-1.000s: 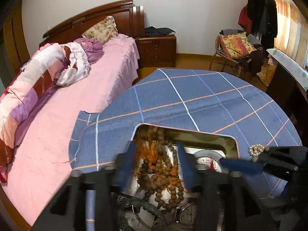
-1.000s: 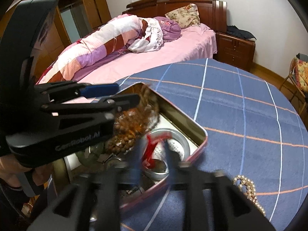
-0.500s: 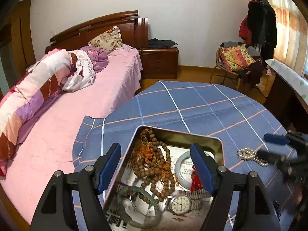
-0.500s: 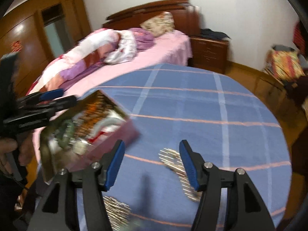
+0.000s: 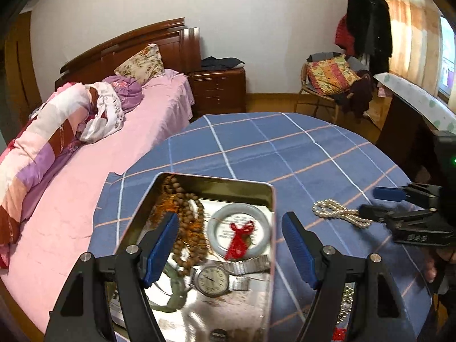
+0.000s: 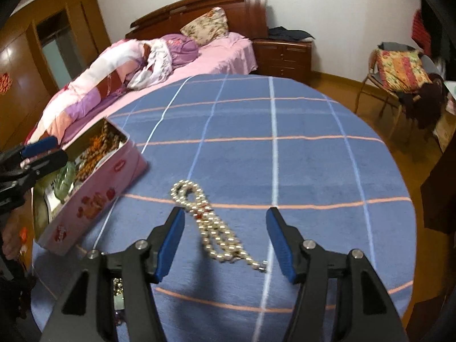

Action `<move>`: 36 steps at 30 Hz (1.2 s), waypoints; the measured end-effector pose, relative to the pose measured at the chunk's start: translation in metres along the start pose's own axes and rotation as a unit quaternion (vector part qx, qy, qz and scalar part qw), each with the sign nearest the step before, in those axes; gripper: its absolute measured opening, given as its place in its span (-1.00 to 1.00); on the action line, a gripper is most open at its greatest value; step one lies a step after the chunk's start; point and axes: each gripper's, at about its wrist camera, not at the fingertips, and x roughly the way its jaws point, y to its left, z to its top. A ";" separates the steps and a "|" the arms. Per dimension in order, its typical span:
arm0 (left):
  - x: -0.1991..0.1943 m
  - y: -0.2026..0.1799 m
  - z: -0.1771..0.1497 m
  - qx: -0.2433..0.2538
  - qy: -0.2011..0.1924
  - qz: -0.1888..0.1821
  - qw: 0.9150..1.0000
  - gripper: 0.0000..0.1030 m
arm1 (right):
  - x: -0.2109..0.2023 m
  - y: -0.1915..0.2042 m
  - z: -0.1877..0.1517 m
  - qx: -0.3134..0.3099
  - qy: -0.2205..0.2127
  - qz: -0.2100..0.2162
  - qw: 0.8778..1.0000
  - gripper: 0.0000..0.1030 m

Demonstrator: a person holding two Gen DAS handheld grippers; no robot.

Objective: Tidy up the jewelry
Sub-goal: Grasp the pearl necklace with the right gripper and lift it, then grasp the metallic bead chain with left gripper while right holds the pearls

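An open pink tin [image 5: 268,199] [image 6: 94,193] sits on the blue checked tablecloth. It holds brown prayer beads [image 5: 188,222], a pale bangle with a red tassel [image 5: 239,230], a silver watch [image 5: 213,279] and a green bangle [image 5: 173,287]. My left gripper [image 5: 230,245] is open and empty above the tin. A pearl necklace [image 6: 213,225] [image 5: 339,213] lies on the cloth right of the tin. My right gripper [image 6: 225,239] is open, its jaws on either side of the pearls and just above them.
The round table [image 6: 285,156] stands next to a pink bed [image 5: 85,176]. A wooden nightstand [image 5: 219,91] and a chair with cushions [image 5: 333,79] stand behind. Another small shiny item [image 6: 118,293] lies at the table's near edge.
My left gripper has opened, let go of the brown beads and drawn back above the tin. My right gripper has left the tin and swung right over the pearl necklace.
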 end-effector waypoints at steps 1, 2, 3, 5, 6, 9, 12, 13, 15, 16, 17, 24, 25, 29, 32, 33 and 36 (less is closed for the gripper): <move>-0.002 -0.003 0.000 0.002 0.000 -0.002 1.000 0.44 | 0.004 0.004 0.000 -0.007 0.004 0.001 1.000 0.24; -0.004 -0.005 -0.001 0.004 -0.001 -0.006 1.000 0.44 | 0.008 0.009 0.000 -0.017 0.008 0.002 1.000 0.27; -0.006 -0.008 -0.002 0.007 -0.001 -0.010 1.000 0.44 | 0.011 0.013 0.001 -0.024 0.012 0.002 1.000 0.31; -0.010 -0.014 -0.005 0.010 -0.001 -0.018 1.000 0.44 | 0.016 0.020 0.002 -0.039 0.012 -0.008 0.999 0.31; -0.013 -0.017 -0.007 0.013 -0.001 -0.022 1.000 0.44 | 0.021 0.022 0.003 -0.045 0.017 -0.016 0.999 0.31; -0.018 -0.032 -0.013 0.027 -0.001 -0.033 0.999 0.44 | 0.033 0.020 0.002 -0.047 0.041 -0.023 0.998 0.13; -0.020 -0.043 -0.018 0.040 0.002 -0.041 0.998 0.44 | 0.031 0.020 -0.001 -0.057 0.044 -0.040 0.997 -0.59; -0.020 -0.046 -0.020 0.043 0.003 -0.045 0.998 0.44 | 0.029 0.019 -0.002 -0.054 0.044 -0.036 0.997 -0.67; -0.020 -0.054 -0.024 0.051 0.007 -0.049 0.998 0.44 | 0.024 0.014 -0.007 -0.048 0.041 -0.034 0.997 -0.69; -0.019 -0.056 -0.026 0.053 0.009 -0.052 0.997 0.44 | 0.021 0.009 -0.012 -0.043 0.038 -0.037 0.998 -0.69; -0.019 -0.058 -0.028 0.057 0.011 -0.056 0.997 0.44 | 0.017 0.007 -0.015 -0.038 0.037 -0.036 0.998 -0.69; -0.016 -0.077 -0.043 0.081 0.025 -0.066 0.994 0.35 | -0.009 0.003 -0.034 -0.022 0.024 -0.039 0.999 -0.69; -0.015 -0.080 -0.046 0.083 0.030 -0.067 0.994 0.25 | -0.010 0.004 -0.035 -0.021 0.024 -0.038 0.999 -0.69; -0.009 -0.085 -0.054 0.086 0.047 -0.070 0.993 0.21 | -0.008 0.005 -0.039 -0.021 0.025 -0.036 0.999 -0.69; -0.004 -0.086 -0.059 0.081 0.062 -0.077 0.992 0.16 | -0.009 0.004 -0.038 -0.021 0.022 -0.034 0.999 -0.69; -0.003 -0.087 -0.060 0.081 0.065 -0.076 0.992 0.13 | -0.009 0.004 -0.039 -0.021 0.022 -0.033 0.999 -0.69; 0.003 -0.087 -0.062 0.077 0.076 -0.073 0.991 0.04 | -0.009 0.004 -0.040 -0.020 0.021 -0.030 0.999 -0.69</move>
